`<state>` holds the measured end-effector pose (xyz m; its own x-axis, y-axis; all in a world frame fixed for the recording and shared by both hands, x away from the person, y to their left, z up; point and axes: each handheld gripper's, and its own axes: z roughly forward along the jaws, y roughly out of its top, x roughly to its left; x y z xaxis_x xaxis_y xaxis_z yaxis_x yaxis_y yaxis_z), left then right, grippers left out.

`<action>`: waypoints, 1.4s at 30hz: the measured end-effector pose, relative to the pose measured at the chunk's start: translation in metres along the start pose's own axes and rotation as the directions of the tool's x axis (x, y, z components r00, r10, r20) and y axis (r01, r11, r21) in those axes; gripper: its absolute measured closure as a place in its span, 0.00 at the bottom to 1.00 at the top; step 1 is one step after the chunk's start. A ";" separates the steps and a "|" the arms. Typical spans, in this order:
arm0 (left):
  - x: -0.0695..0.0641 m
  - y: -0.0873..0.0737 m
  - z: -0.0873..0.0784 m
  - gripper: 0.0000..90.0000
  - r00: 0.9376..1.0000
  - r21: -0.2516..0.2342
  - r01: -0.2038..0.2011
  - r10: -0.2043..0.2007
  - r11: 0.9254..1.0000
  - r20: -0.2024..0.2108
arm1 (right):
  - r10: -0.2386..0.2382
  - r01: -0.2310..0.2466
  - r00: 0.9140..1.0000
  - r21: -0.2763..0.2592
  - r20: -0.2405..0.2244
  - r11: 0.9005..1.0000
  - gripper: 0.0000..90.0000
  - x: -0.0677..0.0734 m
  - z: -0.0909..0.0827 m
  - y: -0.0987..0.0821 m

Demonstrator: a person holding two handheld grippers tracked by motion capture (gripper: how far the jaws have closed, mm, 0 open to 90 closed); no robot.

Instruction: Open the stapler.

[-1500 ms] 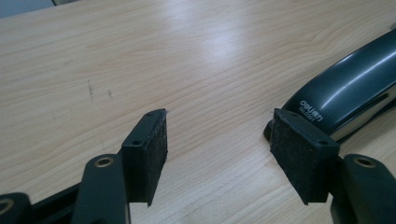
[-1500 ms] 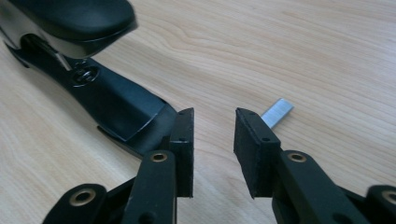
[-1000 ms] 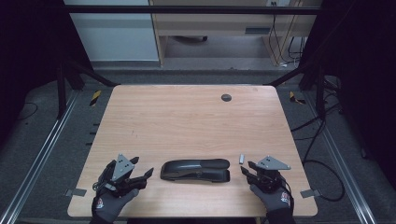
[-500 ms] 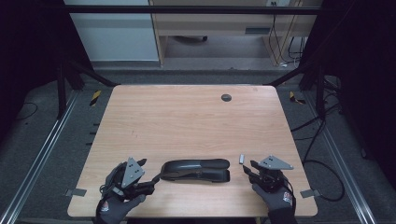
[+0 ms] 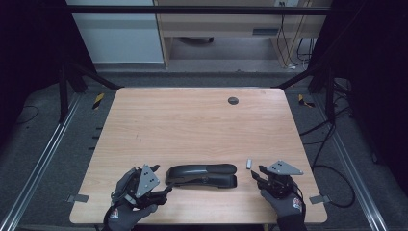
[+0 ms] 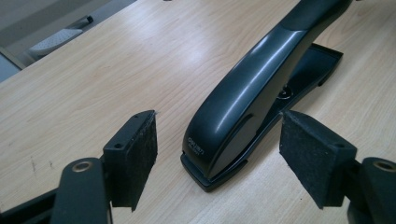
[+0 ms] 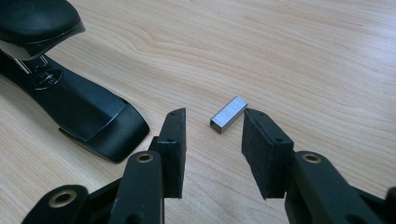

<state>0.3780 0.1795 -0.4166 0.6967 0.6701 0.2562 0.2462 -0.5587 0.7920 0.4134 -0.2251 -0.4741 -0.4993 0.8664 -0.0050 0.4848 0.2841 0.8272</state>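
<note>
Left gripper (image 5: 166, 191) at near-left table (image 5: 192, 125) edge, jaws spread wide, flanking the near end of the black stapler (image 5: 202, 174), no contact. Right gripper (image 5: 255, 174) near-right, jaws apart, empty. Staple strip (image 5: 249, 163) lies just beyond its tips, right of stapler.

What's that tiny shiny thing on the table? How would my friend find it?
Look at the near edge of the wooden table, by the long black stapler. Just past its right end, before the right hand-held gripper, lies a staple strip. It is the only small silvery thing there.
</note>
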 end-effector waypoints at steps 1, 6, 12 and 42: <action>-0.002 0.001 0.000 0.30 1.000 0.005 0.004 -0.004 1.000 0.004 | -0.001 0.001 1.000 -0.001 0.000 1.000 0.67 0.000 0.000 0.000; -0.007 0.006 0.003 0.30 1.000 0.007 -0.016 0.016 1.000 0.005 | 0.004 -0.004 1.000 0.000 0.001 1.000 0.67 0.000 0.000 0.000; -0.017 0.017 0.007 0.29 0.998 0.003 -0.061 0.061 0.998 -0.003 | 0.002 -0.002 1.000 0.000 0.006 1.000 0.67 0.000 0.001 0.000; -0.070 0.049 0.043 0.28 0.958 0.025 -0.286 0.287 0.958 -0.026 | 0.009 -0.009 1.000 -0.004 0.009 1.000 0.67 -0.002 -0.001 0.000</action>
<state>0.3708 0.0844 -0.4200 0.7201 0.4943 0.4870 0.0532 -0.7391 0.6715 0.4136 -0.2268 -0.4742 -0.4883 0.8727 -0.0022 0.4862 0.2742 0.8297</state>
